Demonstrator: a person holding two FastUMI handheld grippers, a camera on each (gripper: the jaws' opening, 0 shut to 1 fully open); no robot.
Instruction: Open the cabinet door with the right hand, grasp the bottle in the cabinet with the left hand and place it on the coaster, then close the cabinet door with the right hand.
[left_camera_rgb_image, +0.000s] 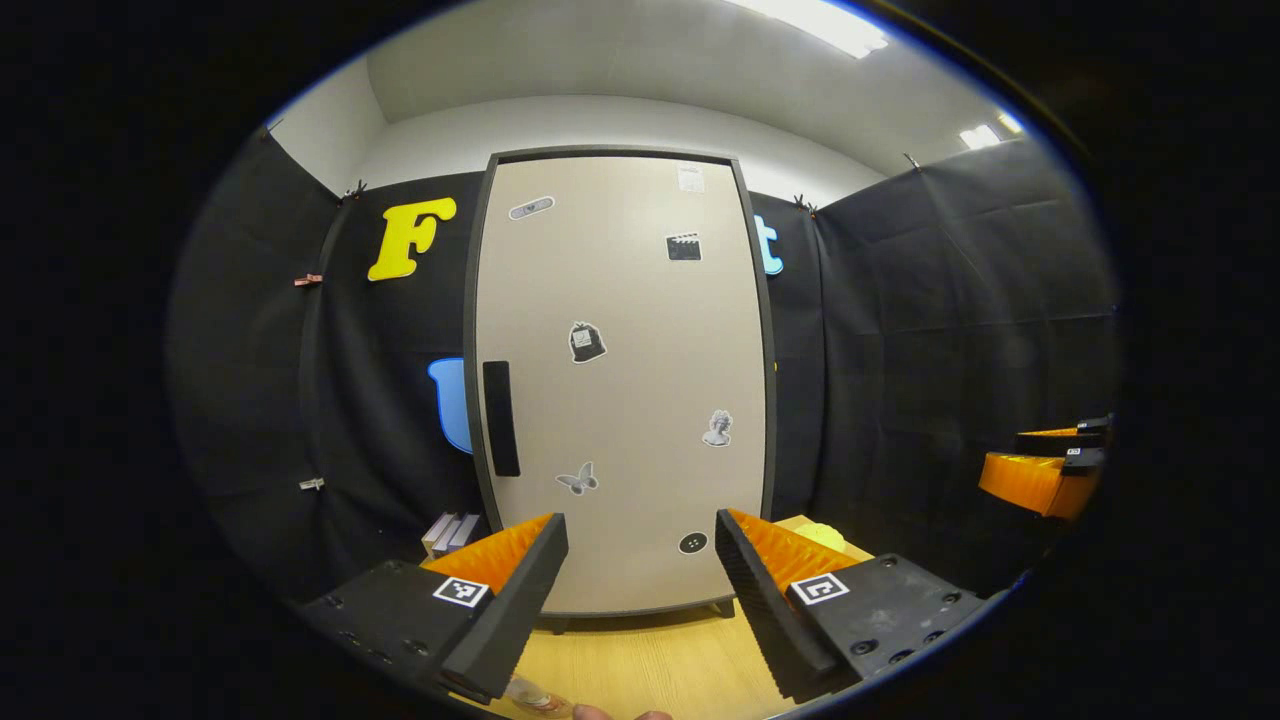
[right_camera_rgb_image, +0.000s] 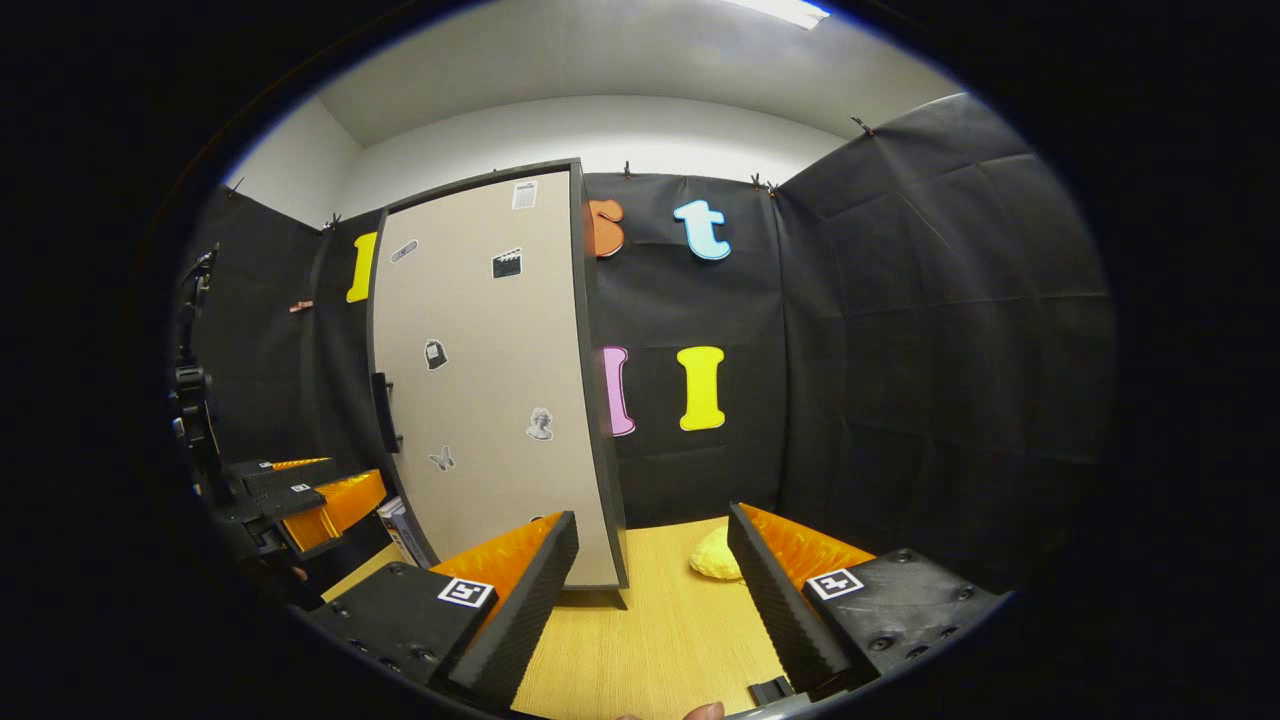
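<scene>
Nothing here can be read as words or numbers. The cabinet door (left_camera_rgb_image: 620, 380) carries a scatter of stickers: a clapperboard sticker (left_camera_rgb_image: 684, 246) up at one o'clock, a butterfly sticker (left_camera_rgb_image: 578, 480) down at seven o'clock, and a small printed label (left_camera_rgb_image: 690, 178) at the top whose print is too small to make out. In the right gripper view the same door (right_camera_rgb_image: 480, 380) shows them again, no sharper. Each tool bears square black-and-white code markers (left_camera_rgb_image: 461, 591), patterns only, no letters or digits, seen again on the right tool (right_camera_rgb_image: 835, 583).
</scene>
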